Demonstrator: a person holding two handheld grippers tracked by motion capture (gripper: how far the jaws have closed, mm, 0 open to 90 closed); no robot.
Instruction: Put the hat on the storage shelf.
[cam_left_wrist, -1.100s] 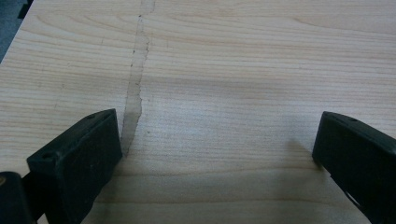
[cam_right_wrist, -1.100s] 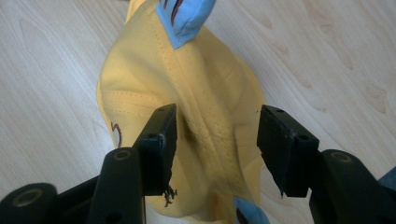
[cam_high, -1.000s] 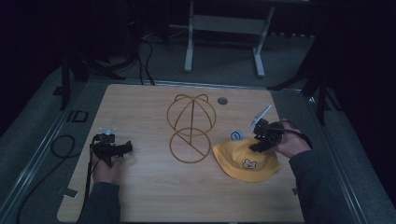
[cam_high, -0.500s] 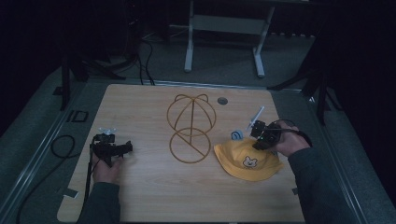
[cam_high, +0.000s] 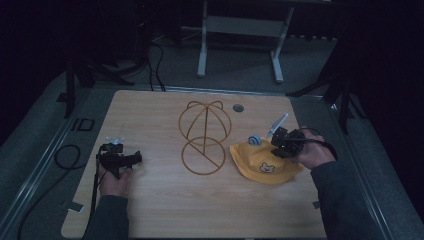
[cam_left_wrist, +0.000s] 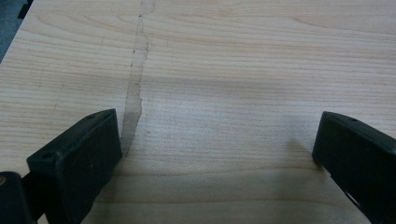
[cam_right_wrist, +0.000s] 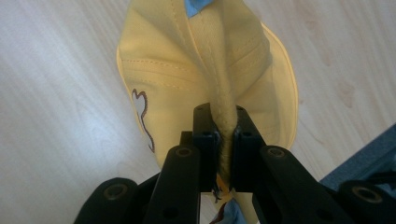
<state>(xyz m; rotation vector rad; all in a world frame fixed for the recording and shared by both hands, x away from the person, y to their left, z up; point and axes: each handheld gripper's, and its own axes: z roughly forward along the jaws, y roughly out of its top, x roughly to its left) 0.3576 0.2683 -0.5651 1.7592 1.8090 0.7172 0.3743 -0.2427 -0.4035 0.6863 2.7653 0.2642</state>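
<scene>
Grasp apparently made, placing not yet: yellow hat (cam_high: 262, 162) at four o'clock on the tabletop (cam_high: 160, 210), a fold pinched tight in the right gripper (cam_right_wrist: 224, 140), beside the bare wire stand (cam_high: 204, 137); left gripper (cam_left_wrist: 215, 144) wide open, empty, at eight o'clock.

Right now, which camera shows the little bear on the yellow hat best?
The high view: the bear face sits whole on the yellow hat. The right gripper view catches just an edge of its outline. The left gripper view looks at the table.
</scene>
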